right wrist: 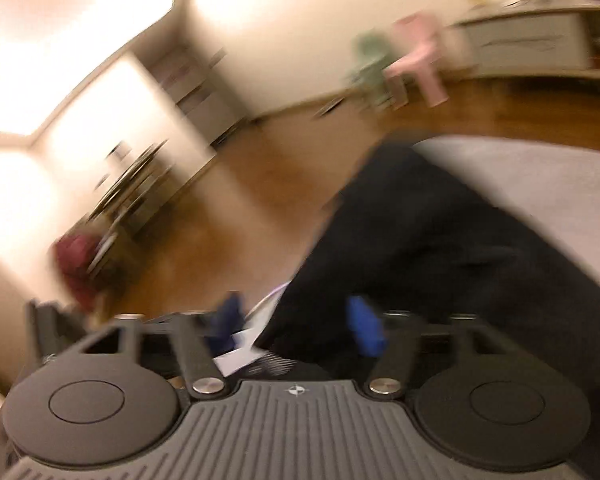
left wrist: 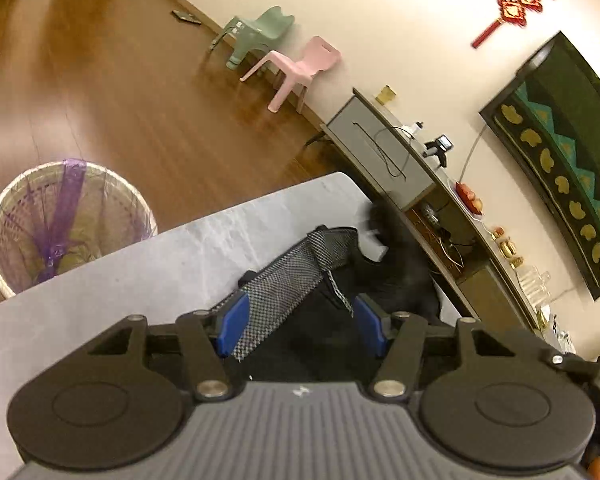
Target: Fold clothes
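One black garment (left wrist: 396, 276) lies bunched on the grey table (left wrist: 100, 300), its mesh waistband (left wrist: 284, 276) running between the left gripper (left wrist: 298, 324) pads, which stand apart. The right gripper (right wrist: 300, 320) looks spread over dark cloth, though blur hides any hold. Whether the fold is opening or closing is unclear. Two grippers, one basket (left wrist: 64, 220), two chairs (left wrist: 296, 68).

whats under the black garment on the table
The grey table shows beside the black garment, which lies on it, and a white paper-like edge sticks out at its far side. Anything else beneath is covered by the cloth.
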Demonstrator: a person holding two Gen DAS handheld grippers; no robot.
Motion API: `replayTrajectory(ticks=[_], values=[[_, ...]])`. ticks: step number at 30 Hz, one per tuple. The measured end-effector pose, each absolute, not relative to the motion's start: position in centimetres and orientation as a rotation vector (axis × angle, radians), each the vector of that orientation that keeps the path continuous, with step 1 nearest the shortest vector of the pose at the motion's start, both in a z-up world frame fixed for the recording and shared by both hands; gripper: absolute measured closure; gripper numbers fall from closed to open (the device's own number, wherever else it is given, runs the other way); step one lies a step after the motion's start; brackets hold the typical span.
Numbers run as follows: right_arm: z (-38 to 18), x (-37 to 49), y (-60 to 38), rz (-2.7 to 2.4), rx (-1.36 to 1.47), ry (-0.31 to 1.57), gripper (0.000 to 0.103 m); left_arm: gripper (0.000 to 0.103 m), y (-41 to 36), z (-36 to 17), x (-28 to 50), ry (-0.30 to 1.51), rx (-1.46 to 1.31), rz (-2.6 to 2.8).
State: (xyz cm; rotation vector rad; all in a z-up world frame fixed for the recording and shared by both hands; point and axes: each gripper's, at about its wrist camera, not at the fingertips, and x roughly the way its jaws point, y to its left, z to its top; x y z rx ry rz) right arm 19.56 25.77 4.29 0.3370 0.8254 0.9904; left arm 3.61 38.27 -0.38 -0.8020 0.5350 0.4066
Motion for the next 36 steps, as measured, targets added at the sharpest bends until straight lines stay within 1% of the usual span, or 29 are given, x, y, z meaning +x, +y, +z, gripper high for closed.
replayTrajectory(ticks=[2,4,8,11,12,13,15,16,19,22,25,26,27,28,29,31,33,35,36], values=[[4.1,20.0,20.1,0.828,0.431,0.795,0.030,0.045,37.8,-0.2,3.6,0.539,-0.795,0.389],[3.8,20.0,13.5,0.623,0.448,0.767,0.030,0.045,37.0,-0.2,3.8,0.550,-0.785,0.363],[3.2,18.7,3.5,0.346,0.233,0.739,0.030,0.044,34.3,-0.3,5.7,0.596,-0.719,0.275],[2.7,17.8,2.0,0.397,0.089,0.746,0.027,0.043,31.7,-0.5,7.2,0.618,-0.679,0.196],[2.5,17.5,1.5,0.414,0.041,0.748,0.025,0.043,31.3,-0.8,7.6,0.625,-0.694,0.178],[2.4,17.2,1.0,0.431,-0.007,0.750,0.019,0.043,30.8,-1.1,7.9,0.631,-0.710,0.161],[2.3,16.9,1.8,0.499,-0.099,0.727,0.015,0.043,30.0,-1.7,8.7,0.643,-0.742,0.125],[2.1,16.9,3.1,0.553,-0.150,0.712,0.014,0.043,29.5,-2.0,9.1,0.649,-0.757,0.108],[2.1,18.0,7.7,0.692,-0.264,0.697,0.013,0.043,28.8,-2.9,9.9,0.655,-0.828,0.067],[2.4,19.5,12.7,0.815,-0.316,0.698,0.013,0.043,29.4,-3.3,10.3,0.636,-0.898,0.063],[2.3,21.4,16.7,0.892,-0.385,0.702,0.014,0.043,29.8,-3.2,10.6,0.624,-0.909,0.066],[2.1,21.7,17.6,0.909,-0.411,0.709,0.016,0.043,30.0,-3.2,10.7,0.622,-0.911,0.061],[1.9,22.1,18.3,0.926,-0.431,0.726,0.037,0.043,30.1,-3.2,10.8,0.619,-0.912,0.056],[1.7,22.6,18.7,0.940,-0.437,0.760,0.089,0.043,30.2,-3.1,10.8,0.615,-0.911,0.051],[1.8,22.7,18.9,0.950,-0.447,0.773,0.103,0.043,30.3,-3.0,10.8,0.611,-0.910,0.047],[3.4,20.6,18.8,0.954,-0.477,0.696,0.103,0.041,30.4,-2.6,10.7,0.599,-0.904,0.036],[6.1,16.1,18.3,0.972,-0.482,0.568,0.103,0.038,30.1,-2.0,10.5,0.580,-0.898,0.018],[7.6,10.1,18.3,0.985,-0.561,0.430,0.103,0.030,29.5,-1.5,10.4,0.567,-0.888,-0.023],[7.3,7.1,18.6,0.979,-0.635,0.376,0.103,0.028,29.1,-1.3,10.3,0.560,-0.883,-0.044]])
